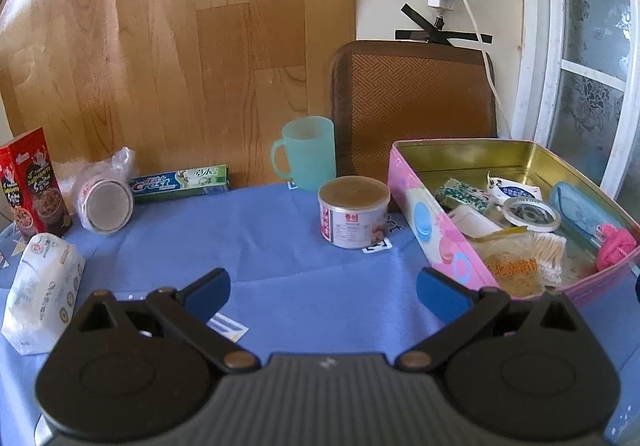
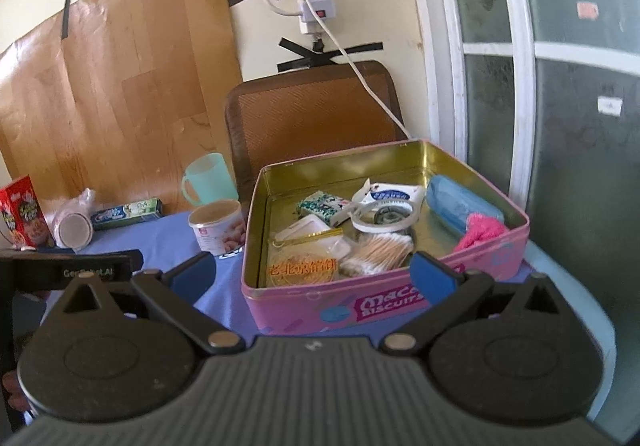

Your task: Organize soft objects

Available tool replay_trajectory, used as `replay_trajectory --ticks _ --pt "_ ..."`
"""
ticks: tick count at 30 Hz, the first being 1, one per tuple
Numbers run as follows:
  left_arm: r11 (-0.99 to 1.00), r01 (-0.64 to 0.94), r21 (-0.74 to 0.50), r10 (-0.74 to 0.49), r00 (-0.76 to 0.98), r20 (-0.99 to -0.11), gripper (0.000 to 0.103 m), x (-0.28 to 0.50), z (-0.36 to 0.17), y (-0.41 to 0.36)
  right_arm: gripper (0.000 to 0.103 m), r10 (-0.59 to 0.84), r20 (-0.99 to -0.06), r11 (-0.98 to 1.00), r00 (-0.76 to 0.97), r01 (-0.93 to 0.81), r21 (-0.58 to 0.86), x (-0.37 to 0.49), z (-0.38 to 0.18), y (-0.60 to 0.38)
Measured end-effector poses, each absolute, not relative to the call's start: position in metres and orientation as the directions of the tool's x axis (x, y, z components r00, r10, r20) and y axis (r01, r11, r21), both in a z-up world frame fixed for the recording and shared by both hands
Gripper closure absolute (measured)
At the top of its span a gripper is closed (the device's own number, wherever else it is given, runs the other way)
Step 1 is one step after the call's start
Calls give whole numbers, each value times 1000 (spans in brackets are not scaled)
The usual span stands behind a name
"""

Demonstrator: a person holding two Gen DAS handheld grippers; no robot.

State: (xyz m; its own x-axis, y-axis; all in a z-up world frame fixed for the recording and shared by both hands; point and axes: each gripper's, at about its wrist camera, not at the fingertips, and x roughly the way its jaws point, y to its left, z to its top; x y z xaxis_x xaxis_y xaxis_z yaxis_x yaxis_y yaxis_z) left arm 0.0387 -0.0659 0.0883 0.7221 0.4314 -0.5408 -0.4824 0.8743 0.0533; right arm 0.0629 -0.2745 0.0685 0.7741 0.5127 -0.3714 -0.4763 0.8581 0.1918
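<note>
A pink biscuit tin with a gold inside stands open on the blue cloth. Inside lie a pink fluffy cloth, a blue soft pouch, cotton swabs, a tape roll and small packets. A white tissue pack lies at the left. My left gripper hovers open over the cloth, left of the tin, with nothing between its fingers. Open too, my right gripper hangs above the tin's near wall and holds nothing.
A can, a teal mug, a toothpaste box, a wrapped cup and a red snack box stand on the table. A chair back and a window frame lie behind.
</note>
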Motion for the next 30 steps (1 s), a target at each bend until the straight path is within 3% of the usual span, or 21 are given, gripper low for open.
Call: replay_trajectory --ticks 18,30 --pt "846 -532 46 479 718 -504 0 1 107 -94 0 574 -295 819 764 -541 192 40 71 -289" --pt "850 -519 88 488 712 -506 0 16 109 -114 0 594 -271 805 758 -558 203 48 70 -300"
